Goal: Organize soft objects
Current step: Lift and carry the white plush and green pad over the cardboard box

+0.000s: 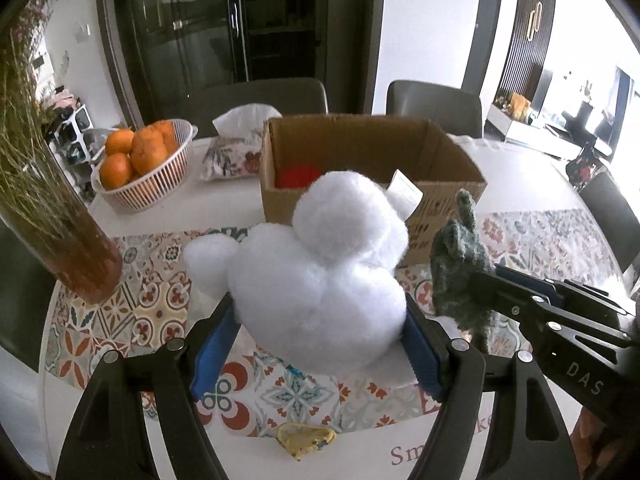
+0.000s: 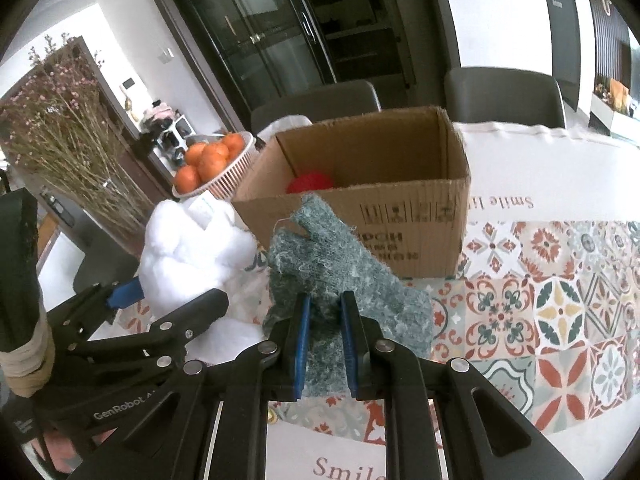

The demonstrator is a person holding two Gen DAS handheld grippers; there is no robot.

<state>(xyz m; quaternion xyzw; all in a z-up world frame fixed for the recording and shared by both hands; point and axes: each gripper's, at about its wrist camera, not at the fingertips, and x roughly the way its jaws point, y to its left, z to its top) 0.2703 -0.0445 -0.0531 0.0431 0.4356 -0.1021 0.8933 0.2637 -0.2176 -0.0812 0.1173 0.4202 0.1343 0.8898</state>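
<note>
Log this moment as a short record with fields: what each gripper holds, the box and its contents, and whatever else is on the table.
left gripper: shut on white plush toy, lifted off the table
right gripper: shut on green knitted glove
cardboard box: open, behind both held items
box contents: red soft item, partly hidden
basket of oranges: left of the box
tissue pack: between basket and box
vase of dried flowers: far left
tablecloth: patterned tiles
small yellow item: on the tablecloth, nearest edge

Plush toy [image 1: 320, 276] between left fingers [image 1: 218, 344]; glove [image 2: 332, 280] between right fingers [image 2: 300, 344]; cardboard box [image 1: 372, 152] ahead, fruit basket [image 1: 148, 176] to its left.
</note>
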